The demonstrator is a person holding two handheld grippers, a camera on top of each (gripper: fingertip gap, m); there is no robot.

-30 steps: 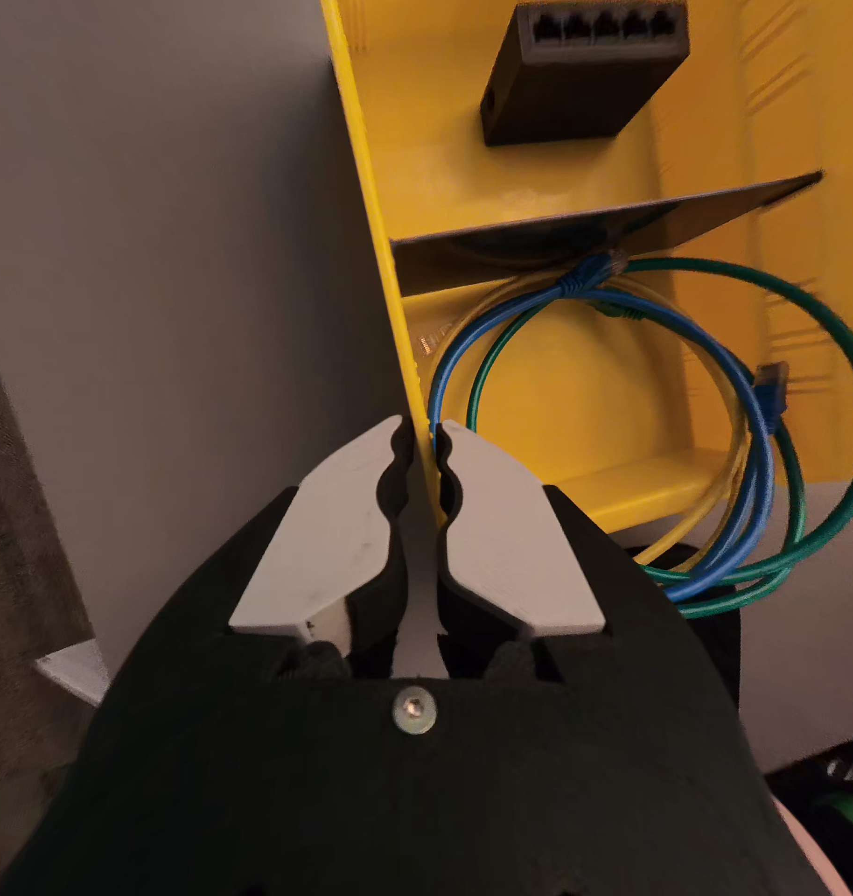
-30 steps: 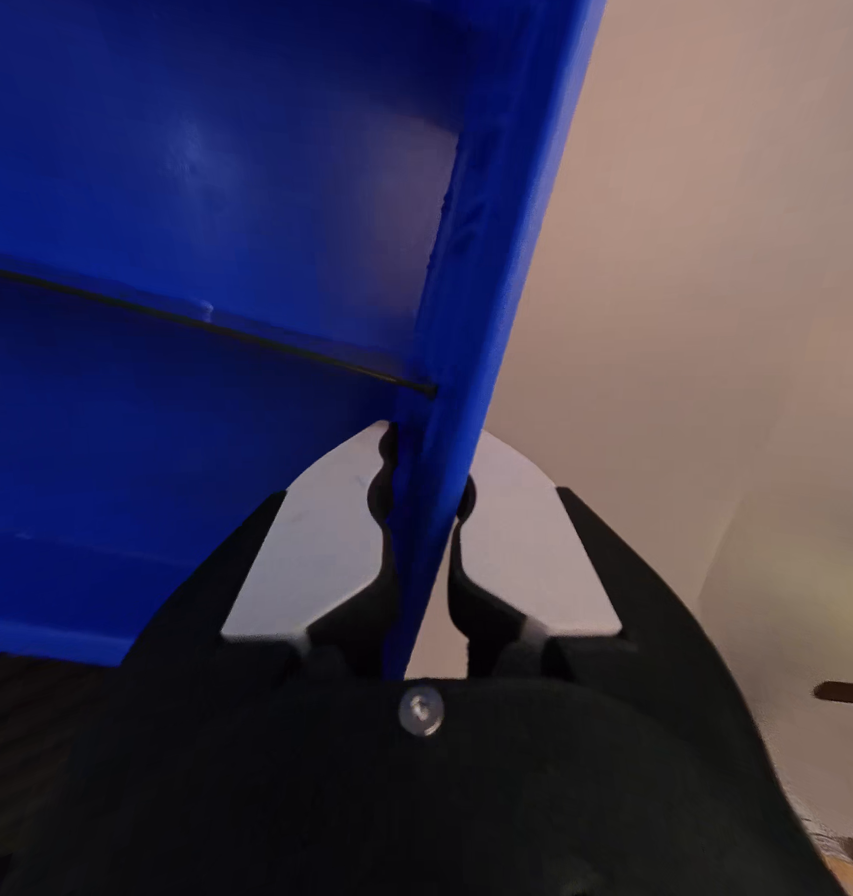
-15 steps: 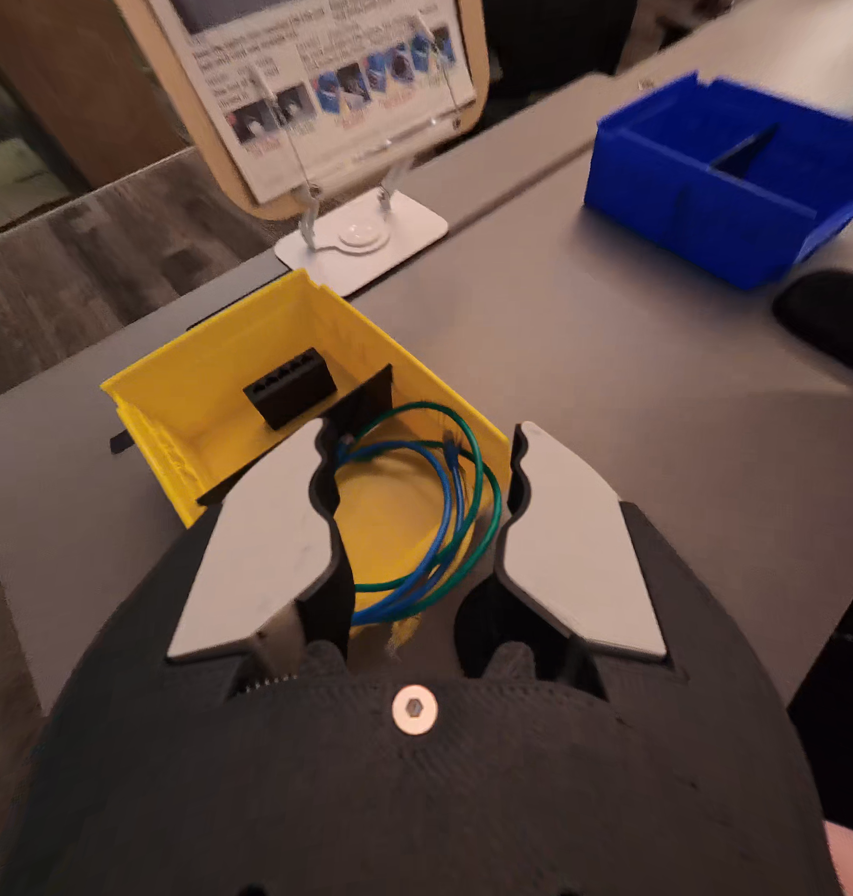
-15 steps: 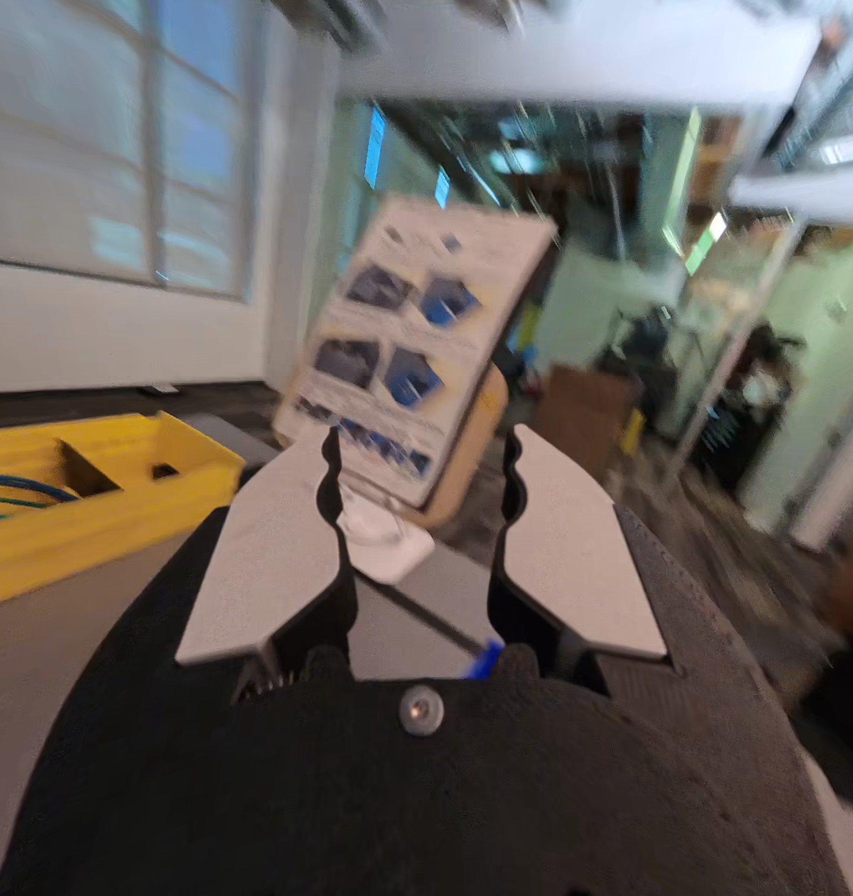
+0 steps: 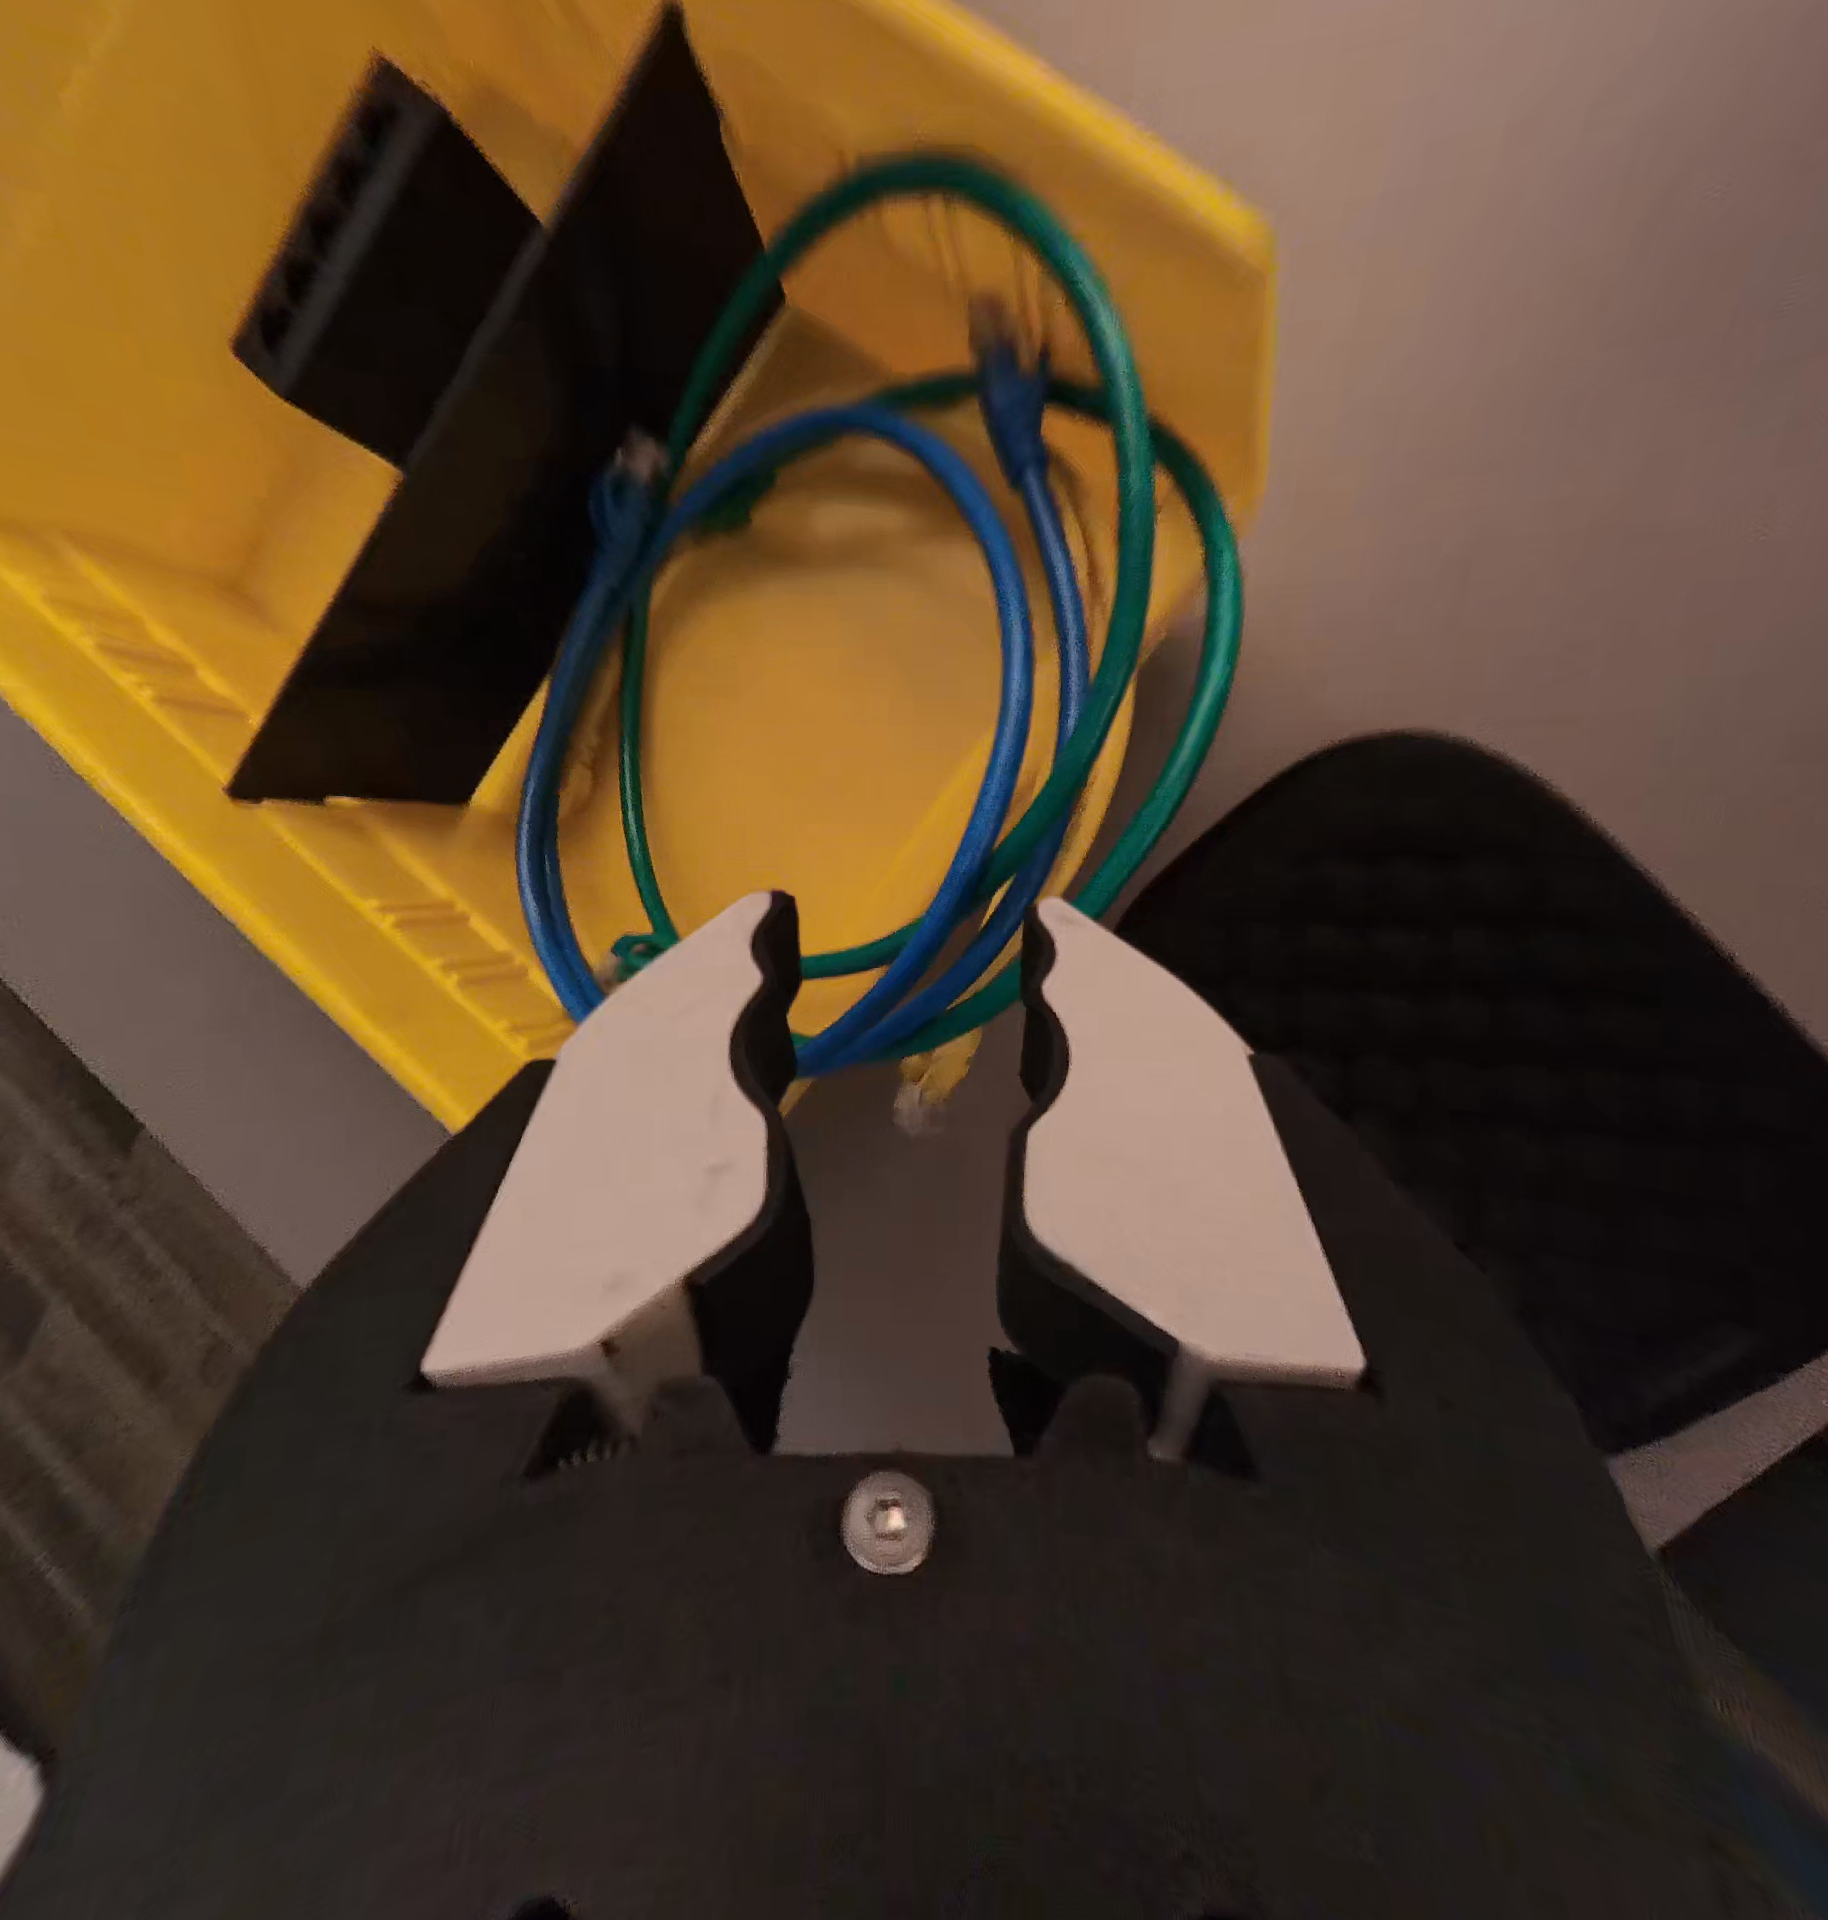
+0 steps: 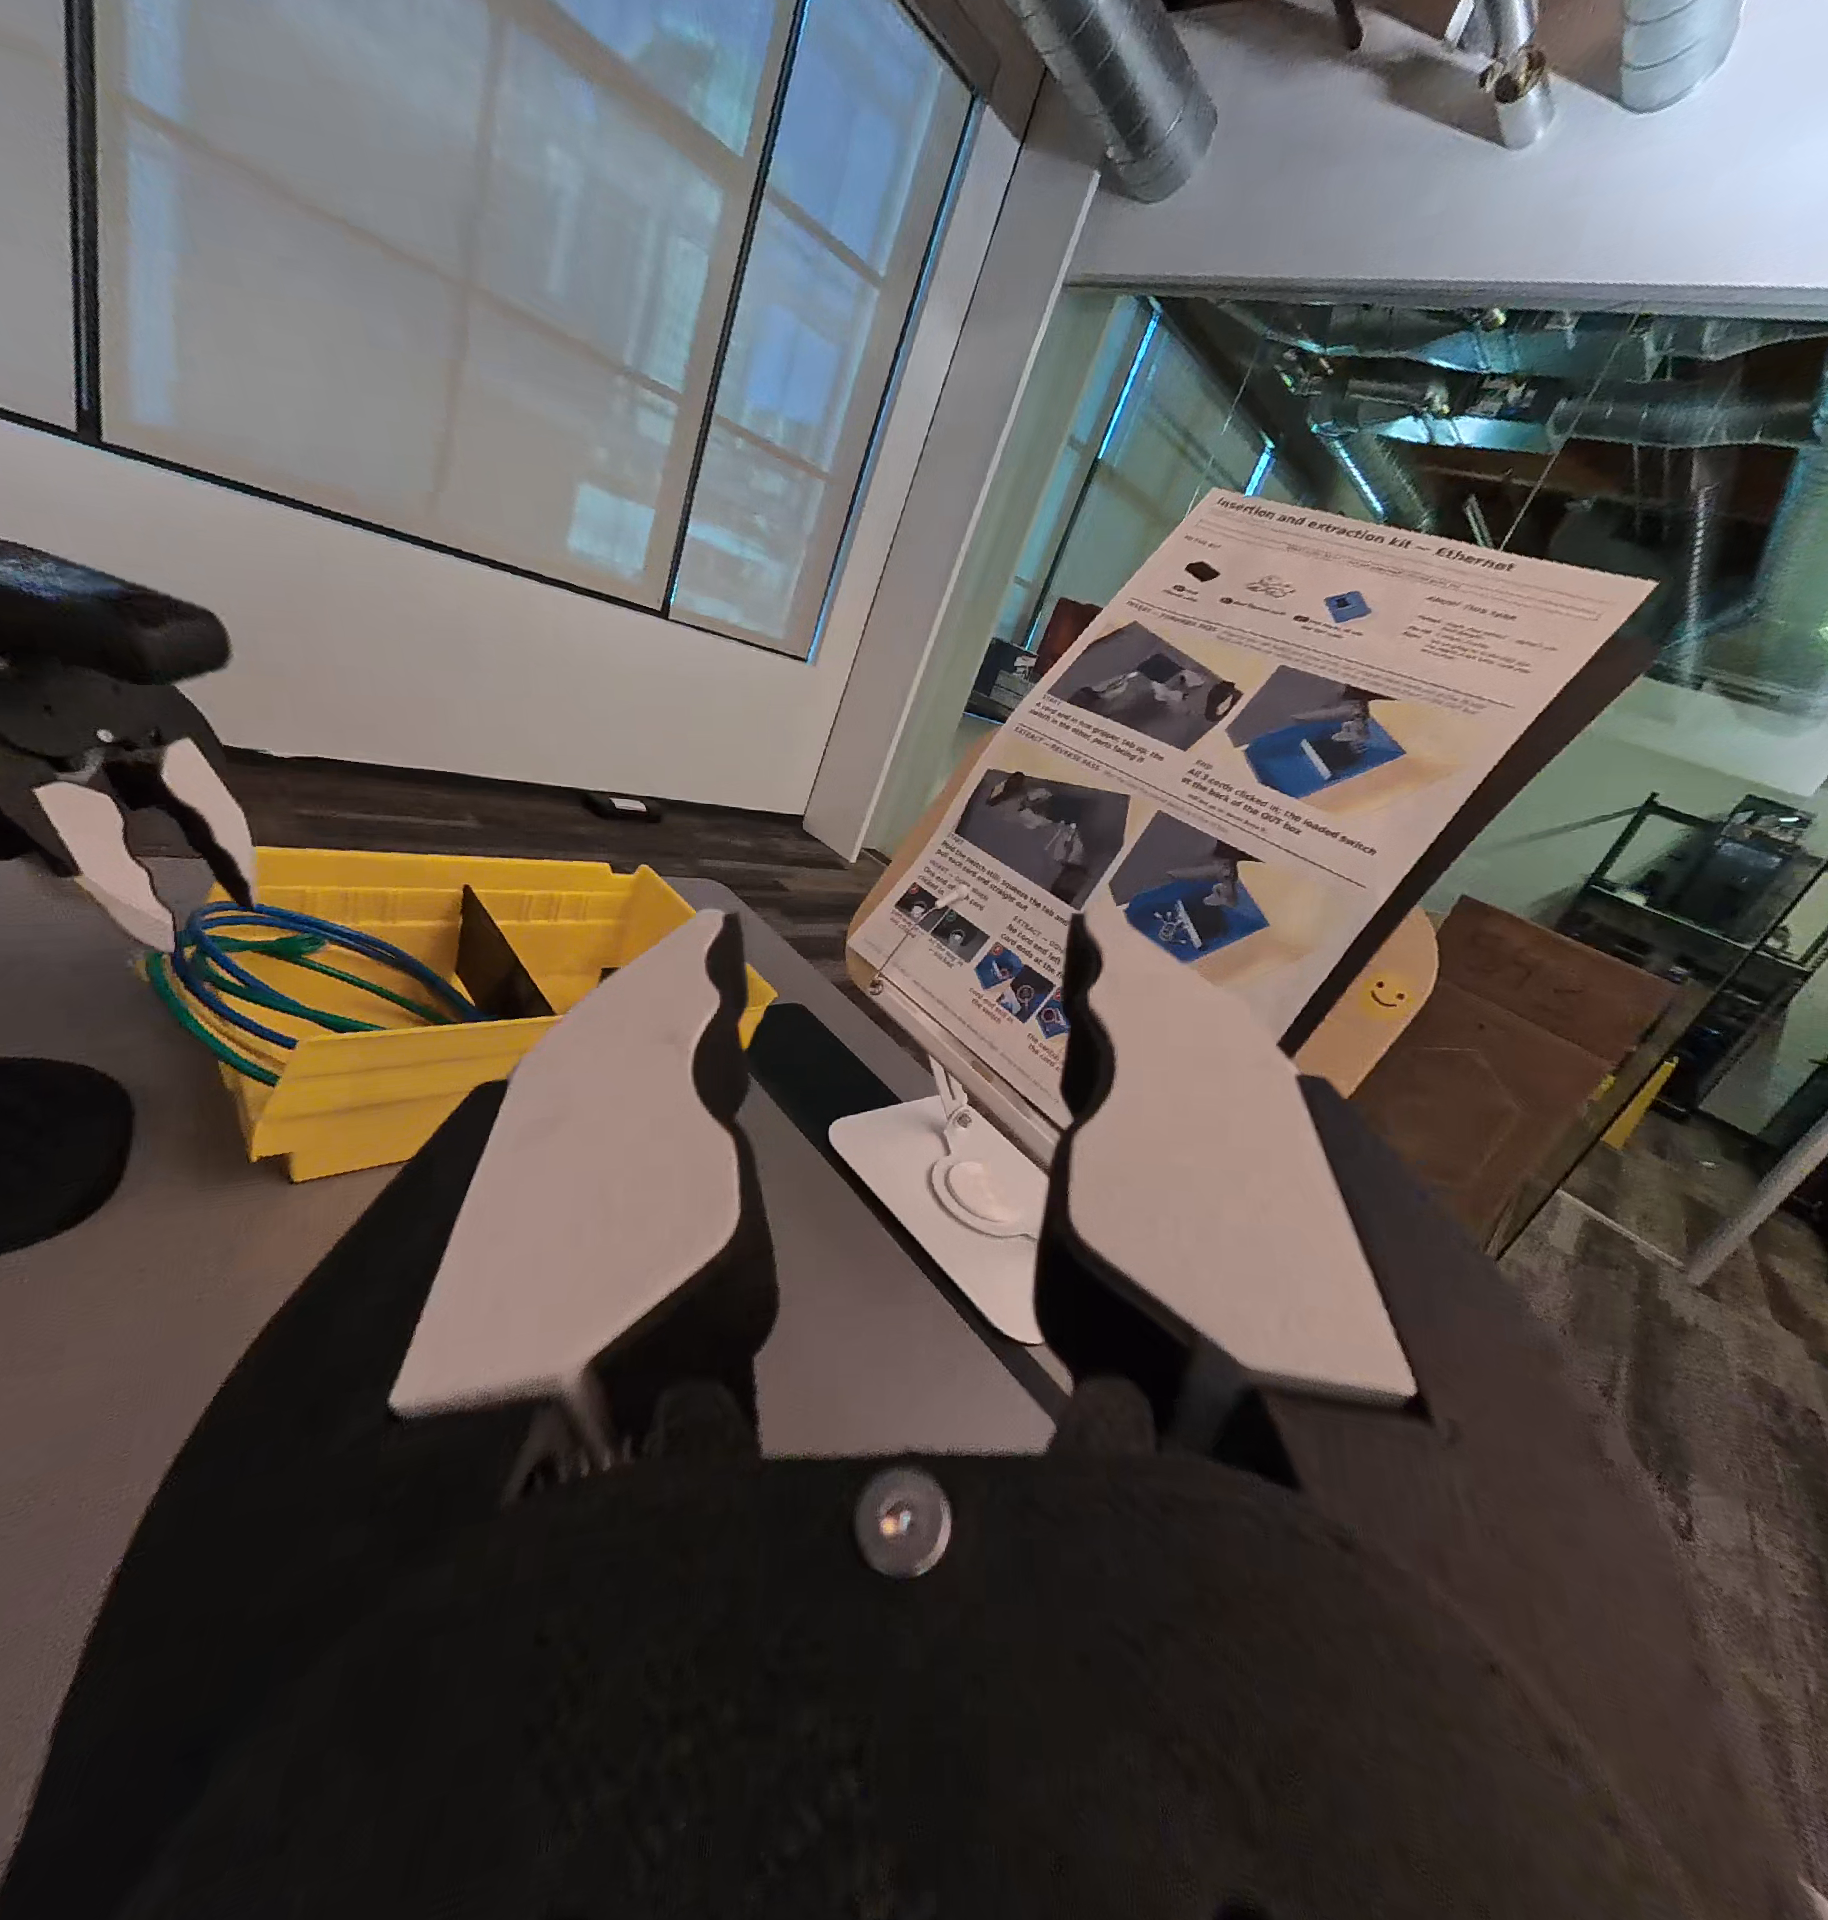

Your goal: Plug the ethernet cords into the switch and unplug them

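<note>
Left wrist view: left tongs (image 5: pixel 905 940) spread wide, empty, over blue cord (image 5: pixel 1003 665) and green cord (image 5: pixel 1128 499) coiled in yellow bin (image 5: pixel 390 914). Black switch (image 5: pixel 370 301) beyond divider (image 5: pixel 515 499), long axis along the divider, ports up-left. Right wrist view: right tongs (image 6: pixel 905 940) wide, empty, above surface (image 6: pixel 151 1340); bin lies left.

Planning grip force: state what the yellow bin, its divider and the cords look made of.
Yellow bin: moulded plastic, semi-gloss; ribbed walls show. Divider: thin black sheet, matte, probably plastic. Blue cord and green cord: flexible rubbery-looking jackets with slight sheen; they coil loosely.
</note>
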